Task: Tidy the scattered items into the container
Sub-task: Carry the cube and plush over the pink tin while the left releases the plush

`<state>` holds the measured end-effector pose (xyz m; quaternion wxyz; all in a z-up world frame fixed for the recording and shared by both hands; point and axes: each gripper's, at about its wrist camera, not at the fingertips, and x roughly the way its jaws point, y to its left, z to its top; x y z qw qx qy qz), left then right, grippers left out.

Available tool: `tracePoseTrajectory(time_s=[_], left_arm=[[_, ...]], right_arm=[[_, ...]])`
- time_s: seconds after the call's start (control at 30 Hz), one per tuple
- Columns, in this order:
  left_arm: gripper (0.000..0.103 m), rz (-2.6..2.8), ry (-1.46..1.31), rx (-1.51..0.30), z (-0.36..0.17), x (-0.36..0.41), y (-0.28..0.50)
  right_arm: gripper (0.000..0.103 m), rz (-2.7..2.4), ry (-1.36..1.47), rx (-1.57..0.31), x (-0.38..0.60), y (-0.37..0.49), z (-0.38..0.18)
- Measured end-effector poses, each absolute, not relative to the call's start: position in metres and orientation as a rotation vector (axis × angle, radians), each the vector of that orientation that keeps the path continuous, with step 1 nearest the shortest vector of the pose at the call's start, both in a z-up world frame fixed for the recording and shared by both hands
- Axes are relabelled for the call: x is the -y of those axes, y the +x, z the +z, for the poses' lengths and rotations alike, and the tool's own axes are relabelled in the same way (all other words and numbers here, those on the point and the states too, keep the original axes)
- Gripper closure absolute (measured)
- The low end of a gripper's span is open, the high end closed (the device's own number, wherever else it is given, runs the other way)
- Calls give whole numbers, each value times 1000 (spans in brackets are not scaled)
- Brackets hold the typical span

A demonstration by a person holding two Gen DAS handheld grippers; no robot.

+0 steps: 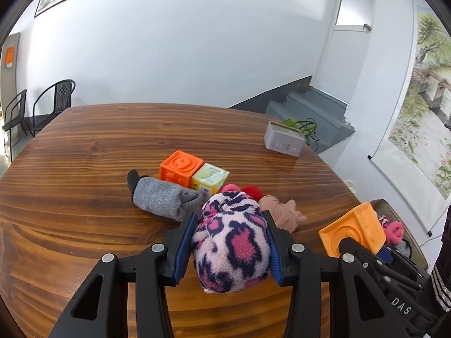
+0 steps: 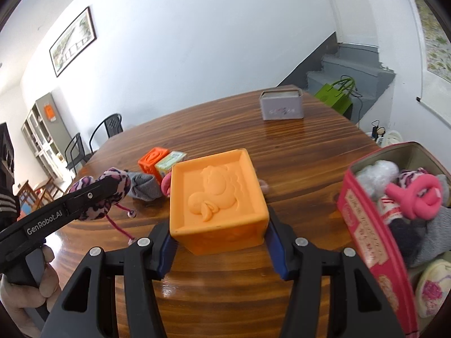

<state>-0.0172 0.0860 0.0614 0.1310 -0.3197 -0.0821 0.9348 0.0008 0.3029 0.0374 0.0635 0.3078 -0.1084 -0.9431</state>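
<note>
Two tongs, two loads above the desk

Both tools carry something. The left tongs (image 1: 229,242) pinch a fuzzy pink sock (image 1: 231,242) with dark leopard blotches, rolled into a fat bundle; the blue pads (image 1: 184,248) press into its sides, jaws drawn in close. From the right wrist view a pink cord with a small bead dangles beneath that bundle. The right tongs (image 2: 221,236) clamp a pale orange block (image 2: 218,200) with a duck moulded into its top face, jaws about half spread around its width.

On the desk (image 1: 84,169) at 12 o'clock from the left tongs lie a grey sock (image 1: 160,197), a darker orange cube (image 1: 180,169) touching a green-yellow carton (image 1: 210,178), and a beige cloth lump (image 1: 282,211) toward 1 o'clock. A grey tin (image 2: 282,108) stands far off near the desk's edge.

At 3 o'clock in the right wrist view sits the red container (image 2: 366,225), open and crowded with socks and a pink knotted piece; its far side is cut off by the frame. A red and a pink item behind the leopard sock are mostly hidden.
</note>
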Motion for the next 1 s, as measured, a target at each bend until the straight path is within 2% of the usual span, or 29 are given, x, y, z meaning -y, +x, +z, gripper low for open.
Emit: tracePoseTrajectory(time_s=[0.3,0.57,1.0], left_arm=[[56,2634,-841,198,87,-134,-4],[56,2470,-789,134,101,-212,10],[56,2269,-752,39,110,-322,29]], right_arm=[[44,-3023,788,442,-379,53,68],[44,-3206,688,530,-452,111,91],[44,-3310,690,638,-510,137,90]])
